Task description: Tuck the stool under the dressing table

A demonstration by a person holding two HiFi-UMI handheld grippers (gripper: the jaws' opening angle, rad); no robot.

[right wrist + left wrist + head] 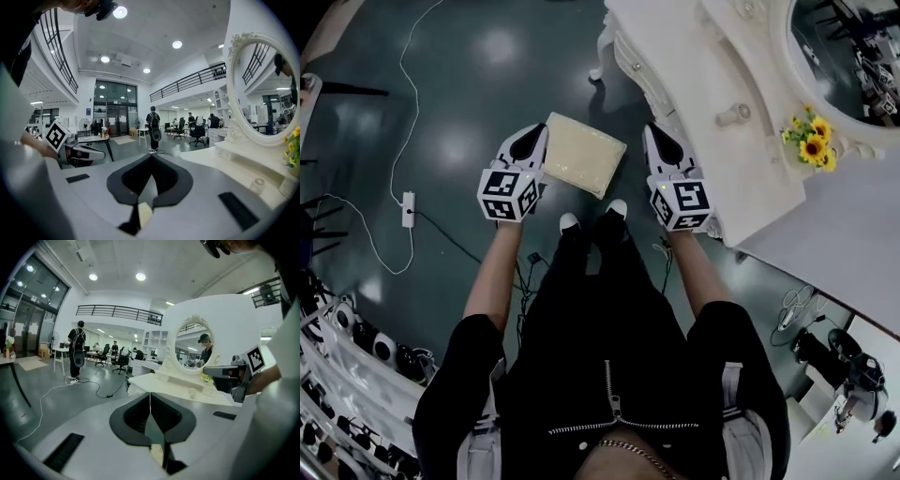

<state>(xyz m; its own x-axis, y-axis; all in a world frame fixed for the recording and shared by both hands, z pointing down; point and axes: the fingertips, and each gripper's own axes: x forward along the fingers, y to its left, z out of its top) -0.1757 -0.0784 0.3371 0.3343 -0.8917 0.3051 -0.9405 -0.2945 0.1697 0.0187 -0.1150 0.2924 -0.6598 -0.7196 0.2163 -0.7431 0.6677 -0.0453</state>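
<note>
A person stands over a cream-cushioned stool (584, 155) on the dark floor, a gripper in each hand, with the white dressing table (675, 66) at about 1 to 2 o'clock from the stool. The stool is not yet under the table; it sits out in the open, just ahead of the person's shoes (592, 215). The left gripper (532, 141) hangs at the stool's 9 o'clock edge and the right gripper (659, 141) at its 3 o'clock side, so the stool lies between the two sets of jaws. From above the left looks right up against the cushion and the right just beside it, though whether either touches cannot be told. Both pairs of jaws are closed tip to tip and hold nothing, each gripper's own view showing only a thin seam between them. The cushion's long axis runs roughly from 10 to 4 o'clock, skewed to the table's front edge. The right gripper is the nearer to the table, the left the farther, which suggests the push toward 1 o'clock would come from the left side while the right steadies and squares the seat. A mirror (844, 56) and sunflowers (811, 141) stand on the bench.
</note>
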